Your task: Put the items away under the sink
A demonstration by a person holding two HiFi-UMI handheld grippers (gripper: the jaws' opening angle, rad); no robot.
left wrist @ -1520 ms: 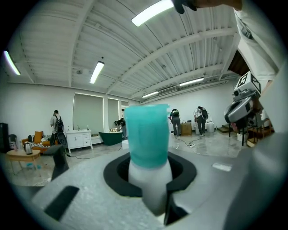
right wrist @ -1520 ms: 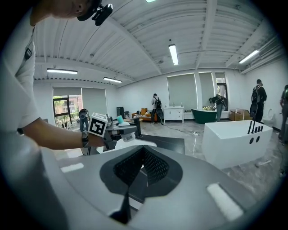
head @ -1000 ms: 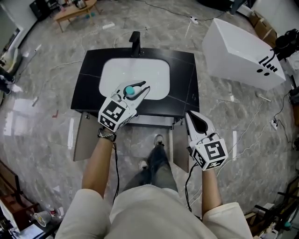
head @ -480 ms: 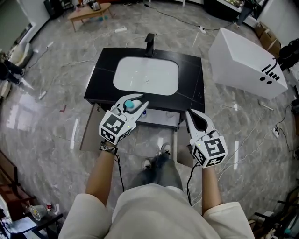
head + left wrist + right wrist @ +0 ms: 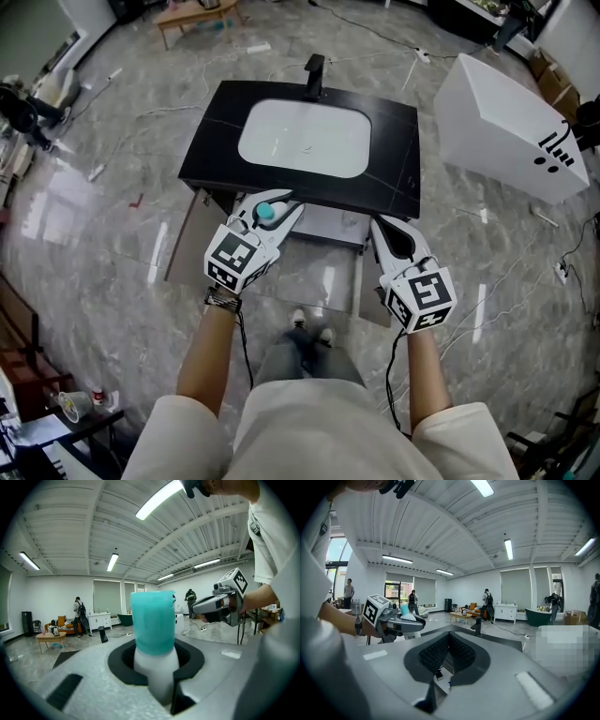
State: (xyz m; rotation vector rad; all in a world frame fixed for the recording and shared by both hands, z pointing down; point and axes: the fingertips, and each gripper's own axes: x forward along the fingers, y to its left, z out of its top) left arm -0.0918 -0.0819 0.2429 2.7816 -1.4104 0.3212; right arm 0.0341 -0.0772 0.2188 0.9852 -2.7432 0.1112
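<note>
The bottle [image 5: 266, 212] has been drawn back from the sink [image 5: 281, 150], neck clamped by the left gripper [image 5: 278, 207]. It is judged light, slippery. The right gripper [image 5: 394, 239] is closed, empty.

Both forearms reach forward, side by side; left tool [image 5: 274, 206] clamps a bottle [image 5: 265, 213], right tool [image 5: 388, 232] jaws together.

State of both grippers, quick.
Left gripper: closed on the teal-capped bottle.
Right gripper: closed, holding nothing.
</note>
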